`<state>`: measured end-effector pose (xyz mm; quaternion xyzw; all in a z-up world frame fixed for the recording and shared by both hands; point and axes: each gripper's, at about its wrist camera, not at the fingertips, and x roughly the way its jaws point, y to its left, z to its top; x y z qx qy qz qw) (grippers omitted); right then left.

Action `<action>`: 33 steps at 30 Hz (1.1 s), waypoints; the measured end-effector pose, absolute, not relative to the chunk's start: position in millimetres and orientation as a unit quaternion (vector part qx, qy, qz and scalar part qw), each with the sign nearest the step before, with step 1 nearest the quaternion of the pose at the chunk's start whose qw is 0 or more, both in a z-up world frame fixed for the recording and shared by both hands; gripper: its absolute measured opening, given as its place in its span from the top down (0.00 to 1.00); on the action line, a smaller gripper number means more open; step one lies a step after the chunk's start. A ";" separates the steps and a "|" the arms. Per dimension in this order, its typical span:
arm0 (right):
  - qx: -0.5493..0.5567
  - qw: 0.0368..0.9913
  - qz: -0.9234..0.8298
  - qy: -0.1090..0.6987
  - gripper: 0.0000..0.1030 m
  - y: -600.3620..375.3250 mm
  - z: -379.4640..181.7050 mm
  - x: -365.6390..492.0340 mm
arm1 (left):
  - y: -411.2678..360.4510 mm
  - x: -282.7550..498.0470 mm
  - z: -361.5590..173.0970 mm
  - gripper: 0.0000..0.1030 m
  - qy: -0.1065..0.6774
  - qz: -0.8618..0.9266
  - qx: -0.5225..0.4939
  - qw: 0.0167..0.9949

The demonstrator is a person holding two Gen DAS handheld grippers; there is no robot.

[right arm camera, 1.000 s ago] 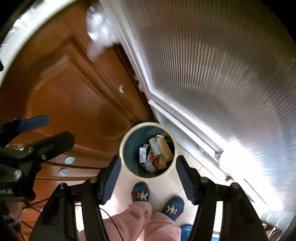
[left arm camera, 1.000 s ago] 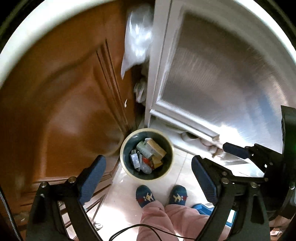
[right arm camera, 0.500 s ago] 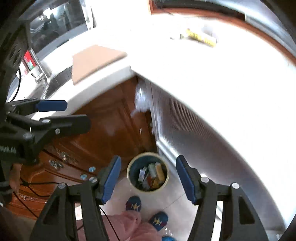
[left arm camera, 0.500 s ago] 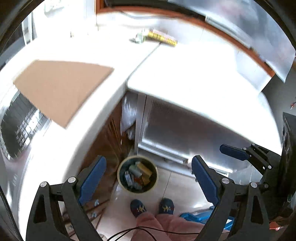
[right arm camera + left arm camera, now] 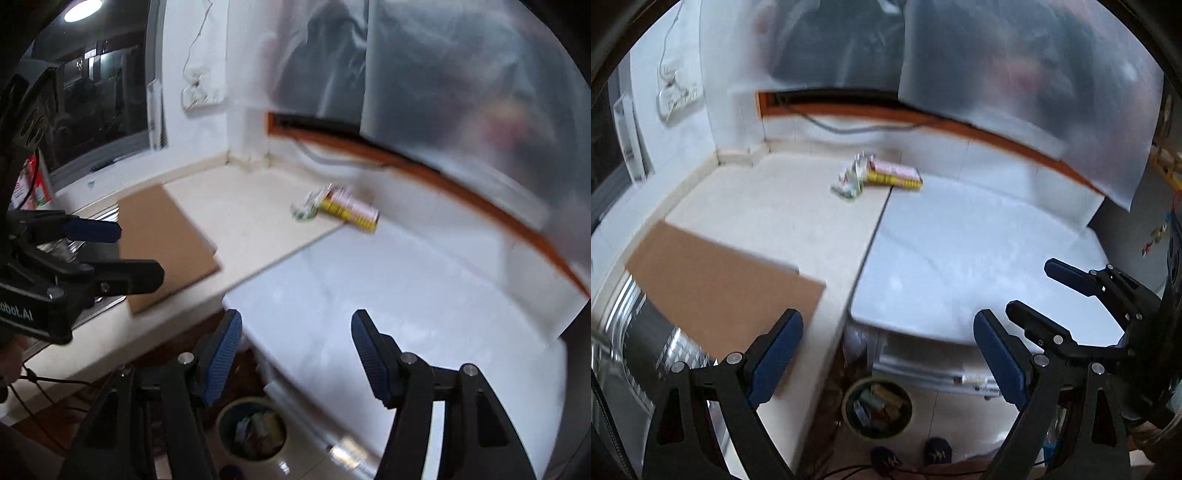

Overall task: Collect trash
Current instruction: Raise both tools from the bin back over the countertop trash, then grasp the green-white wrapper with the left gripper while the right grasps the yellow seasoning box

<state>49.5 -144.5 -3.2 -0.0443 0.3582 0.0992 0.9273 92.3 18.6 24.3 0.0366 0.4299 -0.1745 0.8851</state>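
Rising from the trash bin (image 5: pixel 877 410) on the floor, both views now take in the table (image 5: pixel 960 236). Left tongs (image 5: pixel 886 362) and right tongs (image 5: pixel 295 354) are released, empty. Remaining trash, a yellow-pink carton (image 5: pixel 894 175) beside a crumpled wrapper (image 5: pixel 849 182), lies far back on the table, the likely next pickup

Left gripper (image 5: pixel 886 363) gaping, empty; right gripper (image 5: pixel 295 363) likewise; both angled downward.
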 end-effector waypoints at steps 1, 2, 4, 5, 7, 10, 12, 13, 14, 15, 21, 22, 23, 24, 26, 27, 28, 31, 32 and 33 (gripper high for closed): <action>-0.050 0.930 0.092 0.353 0.40 -144.6 -1.1 54.2 | 18.8 100.9 31.0 0.10 0.424 -0.172 0.036 0.888; -0.057 0.933 0.085 0.346 0.40 -144.5 5.1 59.9 | 18.7 109.1 33.0 0.10 0.419 -0.173 0.035 0.891; -0.068 0.937 0.074 0.335 0.40 -142.4 13.5 71.7 | 19.3 124.7 39.3 0.10 0.409 -0.173 0.033 0.895; -0.073 0.939 0.066 0.329 0.40 -143.1 18.3 78.6 | 18.1 134.2 43.4 0.10 0.404 -0.170 0.033 0.898; -0.080 0.941 0.056 0.323 0.40 -144.5 24.2 90.4 | 16.8 149.8 49.6 0.10 0.399 -0.167 0.032 0.901; -0.090 0.943 0.040 0.318 0.40 -144.1 28.6 111.9 | 15.6 171.9 48.2 0.10 0.398 -0.165 0.028 0.902; -0.100 0.945 0.032 0.311 0.40 -144.6 29.6 127.1 | 12.3 189.1 45.6 0.10 0.400 -0.157 0.028 0.902; -0.105 0.944 0.032 0.310 0.40 -144.8 27.8 134.3 | 10.3 201.5 42.6 0.10 0.404 -0.152 0.028 0.902; -0.109 0.943 0.035 0.311 0.40 -146.5 25.2 143.4 | 10.2 207.9 40.9 0.10 0.407 -0.151 0.026 0.901; -0.113 0.942 0.037 0.313 0.40 -148.1 21.5 151.9 | 9.9 217.7 37.4 0.10 0.410 -0.151 0.021 0.899; -0.163 0.929 0.061 0.325 0.40 -146.1 -17.3 217.1 | 5.1 271.5 8.4 0.10 0.432 -0.139 -0.002 0.891; -0.173 0.927 0.064 0.327 0.40 -144.8 -25.6 227.1 | 3.8 280.6 2.0 0.11 0.436 -0.134 -0.003 0.890; -0.184 0.924 0.068 0.328 0.40 -143.2 -34.6 238.6 | 2.0 292.9 -6.7 0.11 0.442 -0.127 -0.005 0.888; -0.193 0.922 0.074 0.328 0.40 -141.9 -43.8 250.2 | 0.7 301.4 -13.5 0.12 0.446 -0.122 -0.006 0.887; -0.211 0.917 0.080 0.330 0.40 -139.3 -62.0 271.8 | -1.2 321.5 -29.8 0.16 0.456 -0.111 -0.011 0.883; -0.218 0.915 0.082 0.330 0.40 -138.1 -68.4 279.4 | -2.1 329.5 -36.1 0.17 0.460 -0.106 -0.014 0.882; -0.226 0.913 0.084 0.330 0.40 -136.8 -75.9 288.1 | -2.9 337.3 -42.3 0.17 0.462 -0.102 -0.018 0.881; -0.260 0.905 0.085 0.325 0.40 -131.8 -100.8 314.6 | -2.1 358.3 -59.4 0.17 0.470 -0.084 -0.031 0.878; -0.268 0.903 0.084 0.324 0.40 -130.5 -106.5 320.5 | -1.7 364.4 -64.5 0.17 0.473 -0.078 -0.036 0.877; -0.279 0.901 0.084 0.323 0.40 -128.9 -112.8 326.5 | -1.1 369.7 -69.2 0.18 0.476 -0.072 -0.040 0.876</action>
